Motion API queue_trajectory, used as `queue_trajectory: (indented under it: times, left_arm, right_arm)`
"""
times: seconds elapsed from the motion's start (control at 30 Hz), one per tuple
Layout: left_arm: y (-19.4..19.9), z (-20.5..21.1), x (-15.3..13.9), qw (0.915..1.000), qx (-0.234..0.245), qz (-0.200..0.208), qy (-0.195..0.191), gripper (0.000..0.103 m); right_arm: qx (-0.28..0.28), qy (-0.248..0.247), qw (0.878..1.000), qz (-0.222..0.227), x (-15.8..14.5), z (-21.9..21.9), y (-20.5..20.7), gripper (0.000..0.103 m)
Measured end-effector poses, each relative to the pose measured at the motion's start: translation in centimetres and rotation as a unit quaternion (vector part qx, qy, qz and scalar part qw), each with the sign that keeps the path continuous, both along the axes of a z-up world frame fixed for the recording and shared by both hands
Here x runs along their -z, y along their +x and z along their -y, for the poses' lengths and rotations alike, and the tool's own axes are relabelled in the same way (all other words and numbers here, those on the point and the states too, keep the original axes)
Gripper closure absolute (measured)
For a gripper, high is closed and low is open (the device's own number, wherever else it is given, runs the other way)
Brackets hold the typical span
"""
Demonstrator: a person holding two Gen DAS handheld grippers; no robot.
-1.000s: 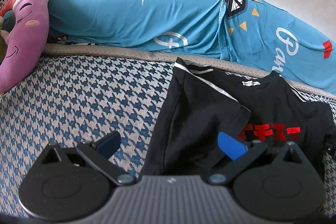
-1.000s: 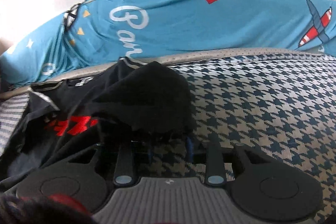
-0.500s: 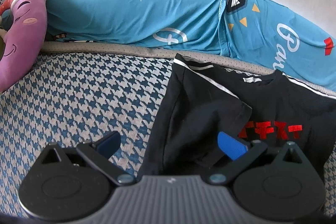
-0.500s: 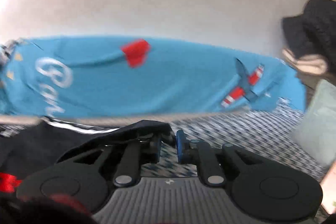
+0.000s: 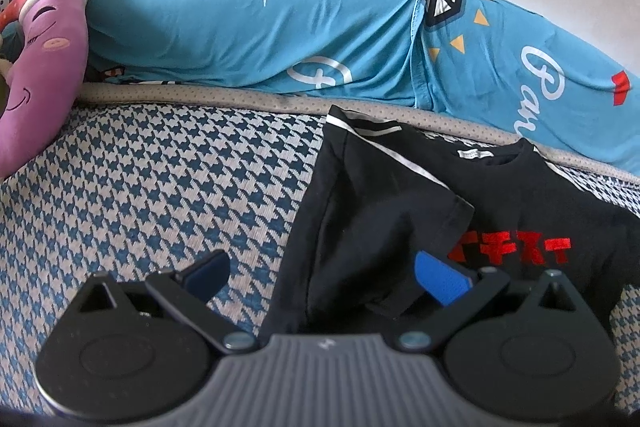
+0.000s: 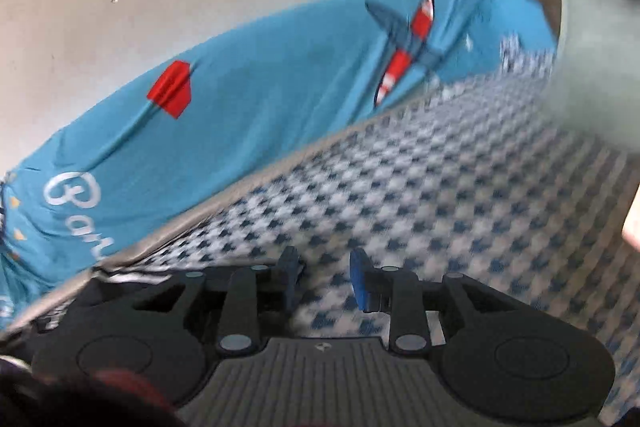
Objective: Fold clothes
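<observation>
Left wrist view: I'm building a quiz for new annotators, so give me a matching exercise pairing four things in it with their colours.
Things:
1. T-shirt
2. Plush toy
3. Long pillow
4. Bed cover

Colours:
a. purple
b. navy and beige houndstooth
c. black with red print
d. blue with a white star

Pairs: 1-c, 2-a, 3-d, 4-b
</observation>
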State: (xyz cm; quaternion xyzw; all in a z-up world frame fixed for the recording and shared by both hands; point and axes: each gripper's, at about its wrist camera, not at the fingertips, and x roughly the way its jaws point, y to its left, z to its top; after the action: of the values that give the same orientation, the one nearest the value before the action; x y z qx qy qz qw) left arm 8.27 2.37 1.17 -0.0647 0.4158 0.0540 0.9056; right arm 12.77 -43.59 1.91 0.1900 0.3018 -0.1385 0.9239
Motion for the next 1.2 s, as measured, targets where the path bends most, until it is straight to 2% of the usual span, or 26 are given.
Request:
queue_trajectory:
  times: [0.17, 0.4, 0.5, 0.67, 0.93, 0.97, 1.0, 1.03, 1.2]
  left_arm:
    - [-0.1, 0.1, -0.1, 1.0000, 0.001, 0.001, 0.003, 0.000]
    - [-0.3, 0.4, -0.2, 1.0000, 0.003, 0.005, 0.008, 0.000]
    - [-0.3, 0.4, -0.3, 0.9999, 0.004, 0.007, 0.008, 0.000]
    - [-0.4, 0.3, -0.3, 0.9999, 0.003, 0.007, 0.007, 0.000]
    - [-0.1, -0.8, -0.5, 0.9999, -0.011, 0.006, -0.003, 0.000]
    - [0.0, -1.0, -0.5, 0.9999, -0.013, 0.005, -0.005, 0.000]
    - [0.1, -1.1, -0.5, 0.9999, -0.015, 0.005, -0.006, 0.000]
    - [0.1, -1.3, -0.5, 0.9998, -0.017, 0.004, -0.007, 0.000]
    - [0.4, -2.4, -0.9, 0.9992, -0.037, 0.007, -0.012, 0.000]
  right_arm:
    - [-0.041, 0.066, 0.997, -0.011, 0.4, -0.8, -1.0, 0.074]
    - [-0.134, 0.073, 0.987, -0.048, 1.6, -5.1, -1.4, 0.074]
    - [-0.171, 0.100, 0.979, -0.049, 2.1, -6.7, -1.6, 0.073]
    - [-0.186, 0.120, 0.973, -0.062, 2.6, -8.2, -1.5, 0.069]
    - [-0.195, 0.126, 0.970, -0.069, 3.9, -9.9, -0.8, 0.069]
    - [-0.196, 0.124, 0.970, -0.067, 4.1, -10.1, -0.8, 0.072]
    - [-0.197, 0.119, 0.971, -0.066, 4.2, -10.5, -0.7, 0.086]
    - [-0.194, 0.112, 0.972, -0.067, 4.1, -10.7, -0.8, 0.093]
    - [-0.168, 0.089, 0.979, -0.075, 2.6, -10.7, -2.0, 0.096]
